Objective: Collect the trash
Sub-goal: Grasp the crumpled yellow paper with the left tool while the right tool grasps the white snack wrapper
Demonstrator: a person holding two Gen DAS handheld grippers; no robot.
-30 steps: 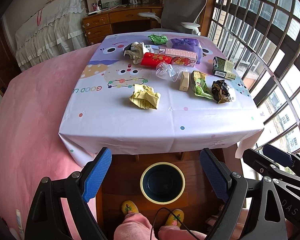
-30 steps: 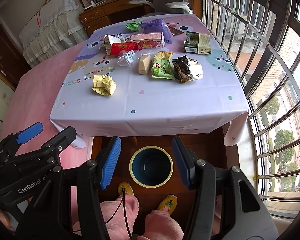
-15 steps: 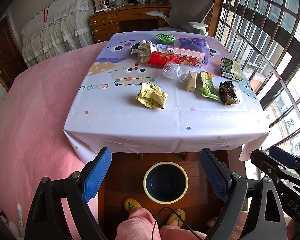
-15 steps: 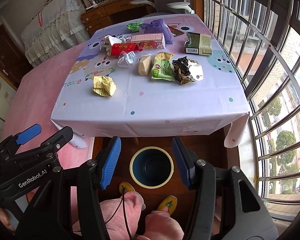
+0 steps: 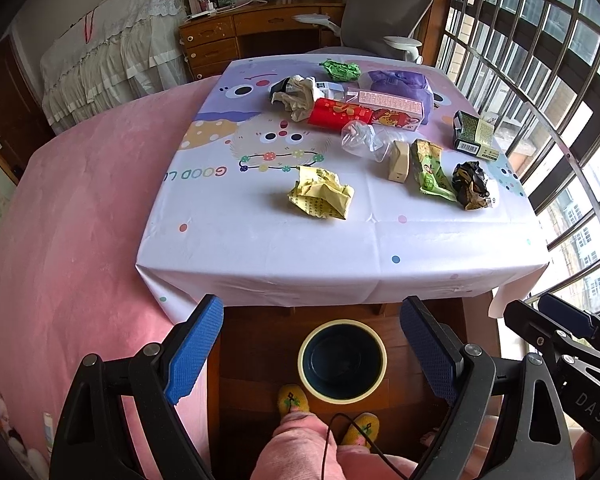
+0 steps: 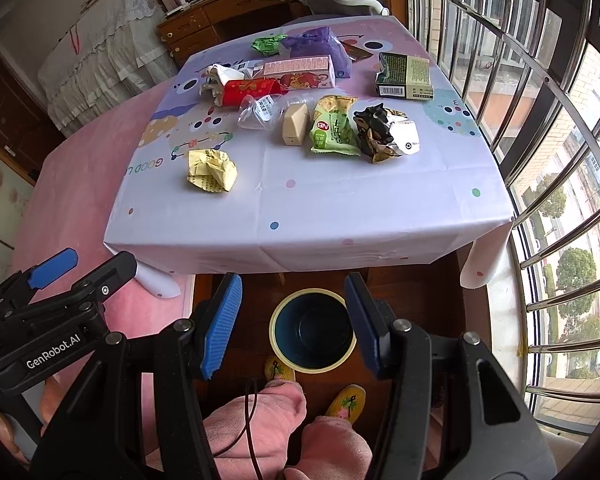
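Observation:
Several pieces of trash lie on the clothed table (image 5: 260, 248): a crumpled yellow wrapper (image 5: 320, 196) (image 6: 211, 170), a green snack packet (image 5: 430, 172) (image 6: 334, 128), a crumpled black-and-gold wrapper (image 5: 472, 186) (image 6: 382, 132), a beige block (image 5: 399, 160), clear plastic (image 5: 360, 140), a red packet (image 5: 338, 114), a pink box (image 5: 392, 106) and a green carton (image 5: 474, 136). A dark bin with a cream rim (image 5: 342, 360) (image 6: 312, 328) stands on the floor below the table's near edge. My left gripper (image 5: 310, 352) and right gripper (image 6: 294, 320) both hover open above the bin, holding nothing.
A pink bed (image 5: 60, 240) lies left of the table. Window bars (image 6: 540, 120) run along the right. A grey chair (image 5: 384, 8) and a wooden desk (image 5: 260, 32) stand behind the table. The person's knees and yellow slippers (image 5: 294, 398) are beside the bin.
Both grippers rose and drew back slightly; the table sits lower and nearer the middle of each view. Both stay open. No trash has moved.

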